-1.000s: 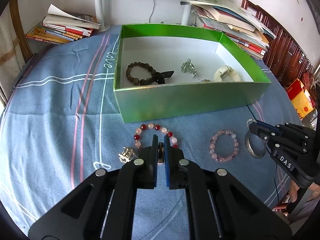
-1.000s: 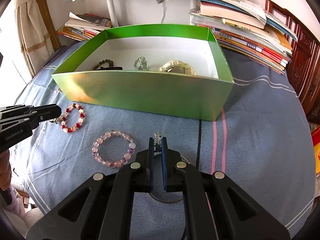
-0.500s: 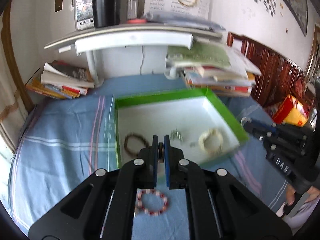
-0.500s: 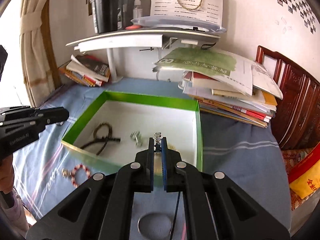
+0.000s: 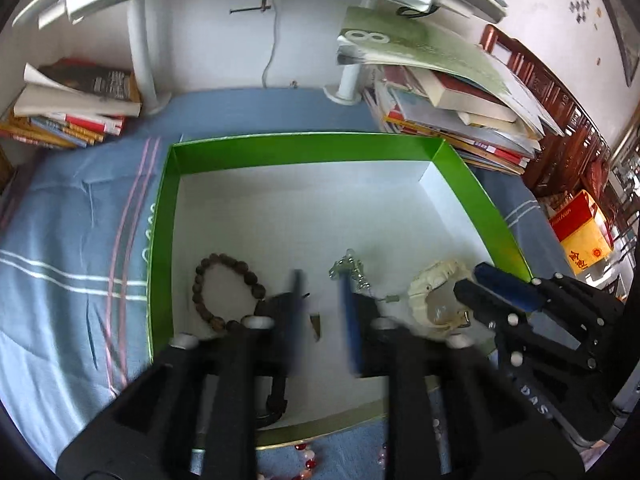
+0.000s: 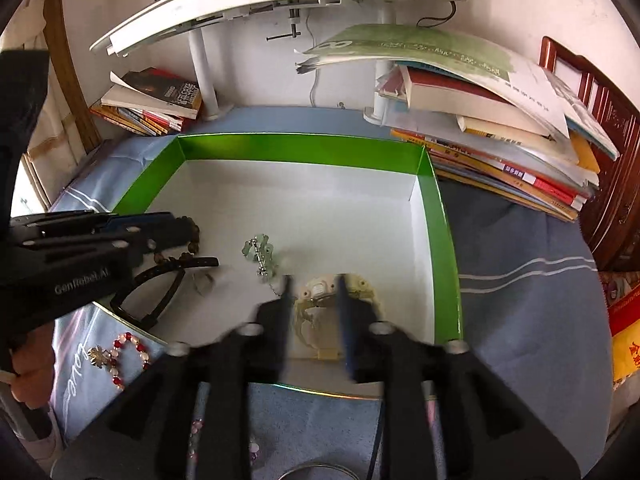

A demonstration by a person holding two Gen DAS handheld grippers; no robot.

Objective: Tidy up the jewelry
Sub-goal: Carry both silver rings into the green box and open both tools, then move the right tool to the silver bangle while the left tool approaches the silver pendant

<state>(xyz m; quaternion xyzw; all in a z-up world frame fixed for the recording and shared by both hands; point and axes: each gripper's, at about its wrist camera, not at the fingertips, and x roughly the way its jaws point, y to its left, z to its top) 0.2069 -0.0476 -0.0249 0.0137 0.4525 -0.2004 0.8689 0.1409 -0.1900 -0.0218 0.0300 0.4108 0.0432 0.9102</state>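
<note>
Box (image 5: 304, 151), green: we hold both hand-held grippers, left (image 5: 320, 292) and right (image 6: 312, 300), released above it, apparently dropping pieces beside the wooden bracelet (image 5: 226, 292) inside.

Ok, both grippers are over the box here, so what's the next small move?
Probably back the left gripper out of the green box toward the red bead bracelet: its jaws look open and empty, and that bracelet lies outside the box.
</note>
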